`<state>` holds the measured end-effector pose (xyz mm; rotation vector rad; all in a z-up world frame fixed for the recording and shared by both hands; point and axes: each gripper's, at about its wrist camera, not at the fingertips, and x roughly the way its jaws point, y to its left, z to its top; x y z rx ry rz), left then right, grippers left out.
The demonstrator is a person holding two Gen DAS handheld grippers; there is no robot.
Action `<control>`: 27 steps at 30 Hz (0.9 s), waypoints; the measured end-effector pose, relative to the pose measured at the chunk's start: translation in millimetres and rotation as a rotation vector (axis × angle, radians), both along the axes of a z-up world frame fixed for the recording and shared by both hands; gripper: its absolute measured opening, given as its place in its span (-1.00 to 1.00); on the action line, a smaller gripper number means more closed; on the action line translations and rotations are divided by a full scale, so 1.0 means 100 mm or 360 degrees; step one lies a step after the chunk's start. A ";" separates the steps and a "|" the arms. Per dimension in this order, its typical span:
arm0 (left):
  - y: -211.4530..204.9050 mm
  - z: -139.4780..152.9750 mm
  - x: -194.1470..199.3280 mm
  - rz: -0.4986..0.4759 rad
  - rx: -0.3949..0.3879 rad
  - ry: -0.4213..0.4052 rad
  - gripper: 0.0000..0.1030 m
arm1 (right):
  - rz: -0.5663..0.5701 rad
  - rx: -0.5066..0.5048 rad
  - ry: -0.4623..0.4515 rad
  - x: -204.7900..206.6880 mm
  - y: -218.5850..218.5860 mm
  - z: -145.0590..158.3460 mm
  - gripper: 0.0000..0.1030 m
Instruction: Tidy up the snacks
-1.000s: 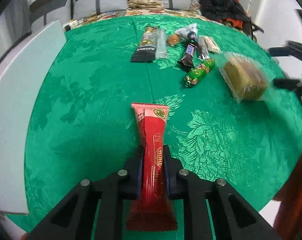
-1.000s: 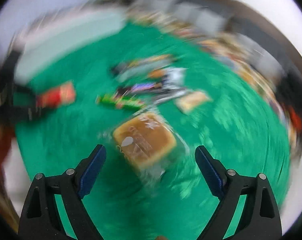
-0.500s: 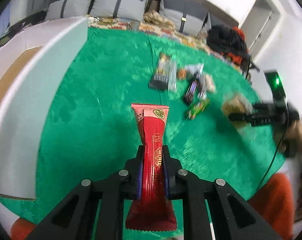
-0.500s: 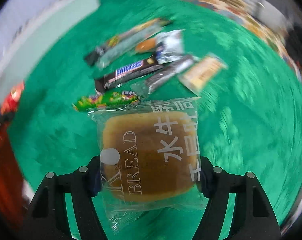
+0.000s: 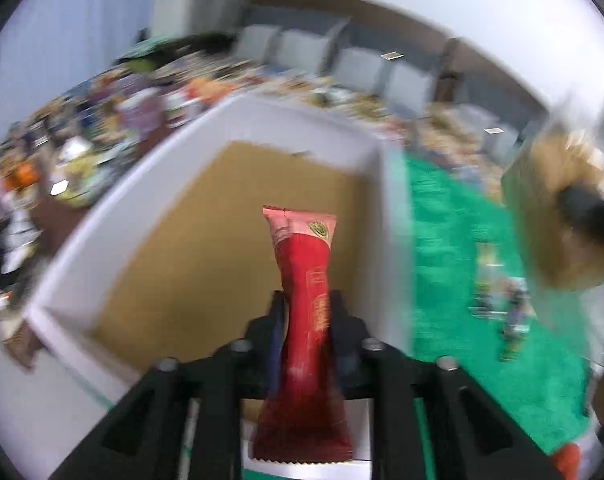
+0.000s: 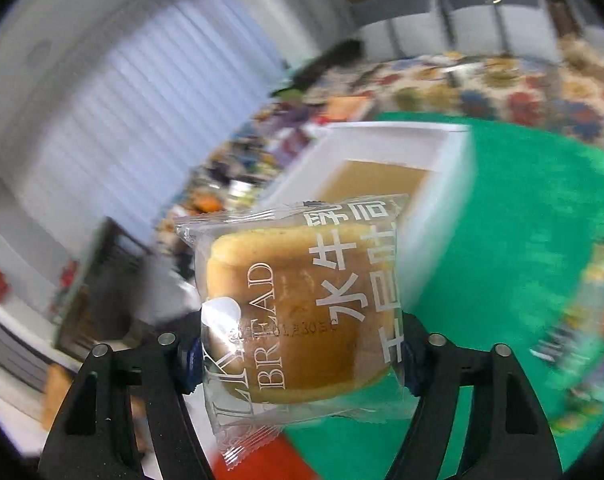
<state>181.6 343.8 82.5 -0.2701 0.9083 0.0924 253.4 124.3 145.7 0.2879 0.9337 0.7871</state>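
**Carrying two snacks over the box**

Pinching a red snack packet [image 5: 305, 312] about its middle, the left gripper [image 5: 305, 320] has its jaws close on either side of the wrapper; they have just been opening a little, and through the blur it is hard to tell whether the pads still press on the packet, which stands upright between them. The packet's pink top end points forward, and its crimped bottom edge hangs below the jaws. Behind and below it lies a white box [image 5: 381, 216] with a brown cardboard floor, so the packet sits over the box's inside.

To the right of the box the green tablecloth [image 5: 453, 240] spreads out, with several small snacks [image 5: 509, 316] lying blurred on it.

In the right wrist view, the right gripper [image 6: 302, 356] clamps a bread packet [image 6: 302, 320], a golden bun in clear wrap with white lettering, one pad on each side of it. Its jaws stand wide and have just eased apart slightly. The bread is held in the air near the box's [image 6: 441, 184] corner, above the cloth's [image 6: 521, 200] edge.
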 end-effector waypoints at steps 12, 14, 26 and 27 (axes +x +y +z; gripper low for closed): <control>0.22 -0.04 -0.31 0.0125 0.0212 -0.0230 0.49 | -0.0245 -0.0119 -0.0017 0.06 0.16 -0.48 0.65; -0.01 0.02 -0.28 -0.0002 0.0194 -0.0315 0.50 | -0.0345 -0.0358 -0.0138 -0.06 -0.18 -0.66 0.65; -1.13 -0.34 0.04 -0.0383 0.0427 -0.0173 0.57 | -0.0975 -0.1186 -0.0120 -1.03 -3.01 -1.94 0.65; -1.09 -0.33 0.03 -0.0353 0.0397 -0.0175 0.57 | -0.1027 -0.1201 -0.0099 -1.10 -3.20 -1.96 0.65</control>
